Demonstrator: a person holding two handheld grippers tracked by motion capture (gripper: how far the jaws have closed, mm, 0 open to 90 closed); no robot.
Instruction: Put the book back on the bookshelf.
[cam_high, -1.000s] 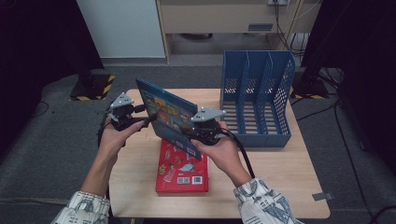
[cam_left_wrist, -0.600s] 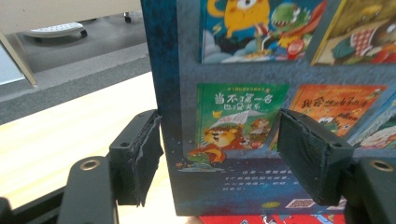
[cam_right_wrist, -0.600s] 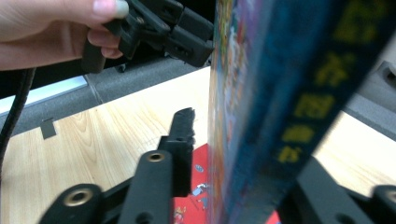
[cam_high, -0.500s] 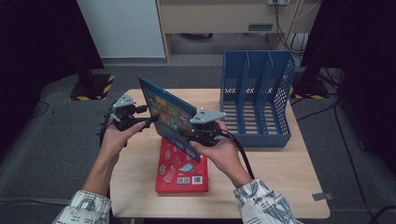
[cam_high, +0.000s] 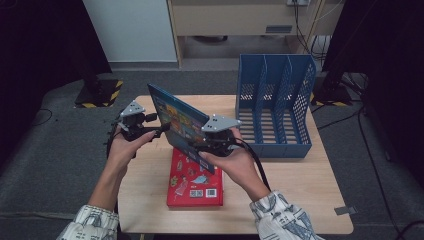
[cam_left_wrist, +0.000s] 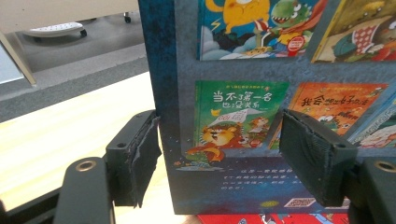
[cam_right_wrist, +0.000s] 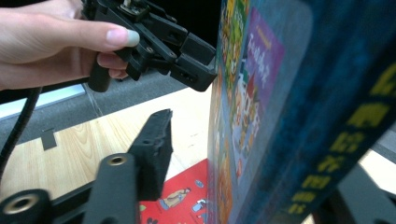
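- The person is standing the blue picture book (cam_high: 182, 125) up on edge in the air above the wooden surface (cam_high: 300, 200), between the two hands. Its illustrated cover is tilting towards the left side of the high view.
- The left tongs (cam_high: 159, 128) are reaching in level from the left. Their jaws are standing partly open, well wider than the book is thick, and they are facing the cover flat on.
- In the left gripper view, one pad is sitting at the book's dark blue outer edge and the other in front of the small cover pictures. In the right gripper view, a tip of these tongs is touching the cover. They are not clamping anything.
- The right tongs (cam_high: 194, 145) are straddling the book's lower corner nearest the person, and their jaws have just been opening.
- In the right gripper view, the book is rising between these jaws. The pad I can see is standing clear of the cover with a gap showing, so it isn't pressing. The other jaw is mostly hiding behind the spine, and I cannot tell whether the book is leaning on it.
- The left hand (cam_high: 122, 147) and the right hand (cam_high: 235, 162) are each wrapping round a gripper body, with patterned sleeves (cam_high: 280, 220) coming in from below.
- A red book (cam_high: 195, 182) is lying flat on the surface, right under the raised one and nearer the person.
- A blue mesh file rack (cam_high: 305, 100) with upright dividers is standing on the far right of the surface, just beside the right hand and apart from both books.
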